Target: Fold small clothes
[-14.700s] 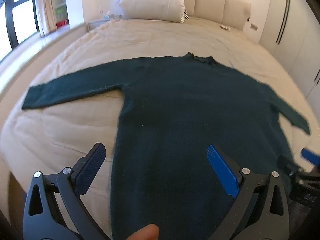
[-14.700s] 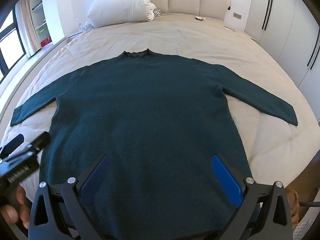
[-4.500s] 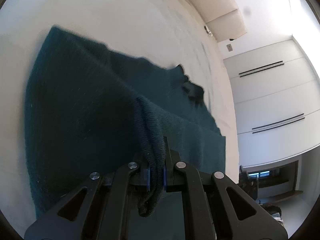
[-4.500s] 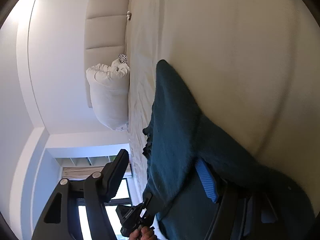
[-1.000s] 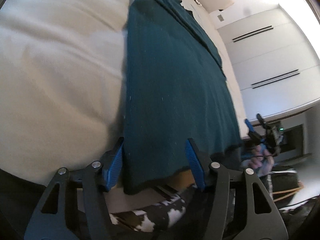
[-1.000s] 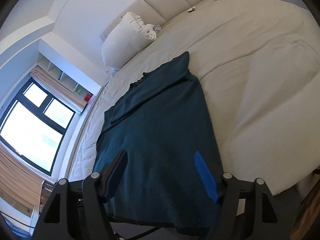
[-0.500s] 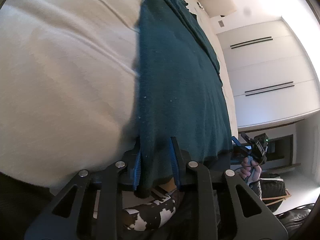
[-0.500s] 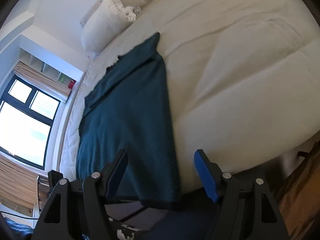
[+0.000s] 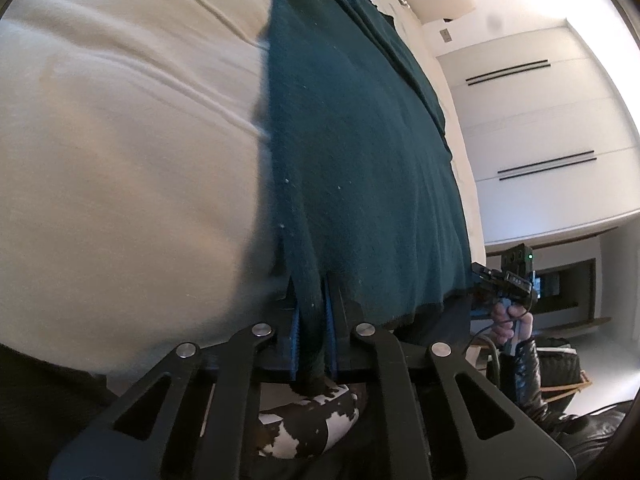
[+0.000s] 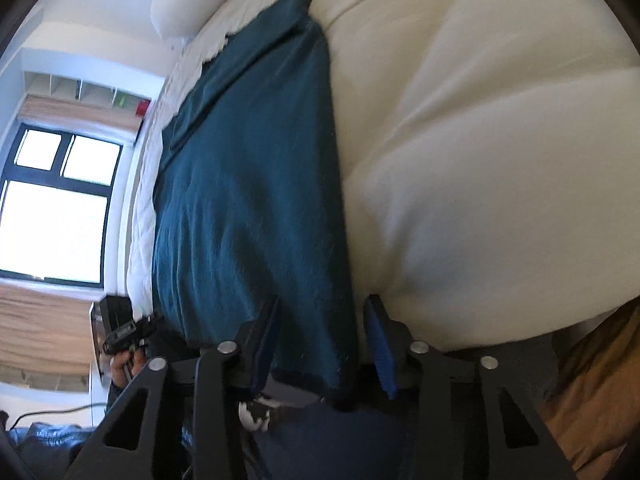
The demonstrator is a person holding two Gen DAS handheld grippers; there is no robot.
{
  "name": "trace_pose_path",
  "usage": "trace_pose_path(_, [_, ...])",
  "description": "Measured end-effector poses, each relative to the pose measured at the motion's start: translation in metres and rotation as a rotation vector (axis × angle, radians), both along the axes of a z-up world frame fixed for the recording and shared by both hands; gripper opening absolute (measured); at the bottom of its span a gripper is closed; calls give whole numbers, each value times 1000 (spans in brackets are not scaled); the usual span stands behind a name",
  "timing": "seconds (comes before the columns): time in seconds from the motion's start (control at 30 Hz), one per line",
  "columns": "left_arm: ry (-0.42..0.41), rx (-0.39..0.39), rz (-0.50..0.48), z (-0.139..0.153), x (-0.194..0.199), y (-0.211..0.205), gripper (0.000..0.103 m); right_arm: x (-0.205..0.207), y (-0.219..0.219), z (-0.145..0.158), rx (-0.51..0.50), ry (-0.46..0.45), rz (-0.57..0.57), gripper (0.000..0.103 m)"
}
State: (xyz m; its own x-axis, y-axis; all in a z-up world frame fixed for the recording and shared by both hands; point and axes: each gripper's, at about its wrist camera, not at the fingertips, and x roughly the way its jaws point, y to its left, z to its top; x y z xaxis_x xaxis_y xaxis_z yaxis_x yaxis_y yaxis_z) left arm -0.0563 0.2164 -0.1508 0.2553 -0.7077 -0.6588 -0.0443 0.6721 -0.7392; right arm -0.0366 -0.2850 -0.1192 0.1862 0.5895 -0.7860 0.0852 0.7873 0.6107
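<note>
A dark teal sweater (image 9: pixel 360 140), sleeves folded in, lies lengthwise on the cream bed (image 9: pixel 120 160), its hem at the near edge. My left gripper (image 9: pixel 312 300) has its jaws closing tight on the hem's left corner, and the blue pads pinch a ridge of the knit. In the right wrist view the sweater (image 10: pixel 248 180) runs away from me. My right gripper (image 10: pixel 324 340) straddles the hem's right corner with its jaws closing; the cloth sits between the pads, with a gap still showing at the right pad (image 10: pixel 380 344). Each gripper shows in the other's view, held in a hand.
A white pillow (image 10: pixel 180 8) and padded headboard lie at the far end. A window (image 10: pixel 52 208) is on the left, white wardrobes (image 9: pixel 540 120) on the right. The bed's near edge drops off just under both grippers, with a cow-patterned slipper (image 9: pixel 312 420) below.
The left jaws have closed onto the hem's left corner. The right gripper has dipped down to the hem's right corner and its jaws have narrowed around the cloth.
</note>
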Motion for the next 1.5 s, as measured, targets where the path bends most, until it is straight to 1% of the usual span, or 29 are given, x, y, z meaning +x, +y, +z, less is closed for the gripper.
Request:
trace_pose_path(0.03, [0, 0, -1, -1, 0, 0, 9, 0, 3, -2, -2, 12, 15, 42])
trace_pose_path(0.07, [1, 4, -2, -2, 0, 0, 5, -1, 6, -3, -7, 18, 22, 40])
trace_pose_path(0.17, [-3, 6, -6, -1, 0, -1, 5, -4, 5, -4, 4, 13, 7, 33])
trace_pose_path(0.23, [-10, 7, -9, 1, 0, 0, 4, -7, 3, -5, 3, 12, -8, 18])
trace_pose_path(0.3, [-20, 8, -20, 3, -2, -1, 4, -10, 1, -6, 5, 8, -17, 11])
trace_pose_path(0.33, [-24, 10, -24, 5, -2, -1, 4, -10, 2, -4, 4, 1, -20, 10])
trace_pose_path(0.43, [-51, 12, -47, 16, -2, -5, 3, -12, 4, 4, 3, -35, -32, 9])
trace_pose_path(0.57, [-98, -34, -68, 33, 0, -7, 3, -11, 12, 19, 48, -105, -24, 8])
trace_pose_path(0.63, [-122, -69, -61, 43, 1, -5, 3, -10, 16, 26, 80, -140, -12, 8])
trace_pose_path(0.73, [-162, -148, -27, 57, 3, 3, 3, -6, 18, 36, 130, -194, -19, 8])
trace_pose_path(0.87, [-189, -230, 22, 68, 9, 15, 3, 2, 13, 47, 219, -263, -82, 8])
trace_pose_path(1.03, [-190, -338, 77, 72, 21, 25, 3, 19, 9, 58, 315, -330, -152, 8])
trace_pose_path(1.1, [-190, -386, 92, 75, 30, 28, 3, 28, 11, 62, 328, -341, -171, 8])
trace_pose_path(1.17, [-192, -415, 103, 78, 40, 29, 3, 38, 13, 65, 342, -348, -185, 8])
trace_pose_path(1.3, [-198, -451, 143, 84, 64, 38, 3, 62, 14, 71, 370, -366, -215, 8])
trace_pose_path(1.43, [-195, -480, 206, 86, 95, 49, 3, 89, 15, 76, 372, -381, -247, 8])
trace_pose_path(1.5, [-181, -476, 239, 85, 114, 55, 3, 106, 14, 75, 374, -377, -266, 8])
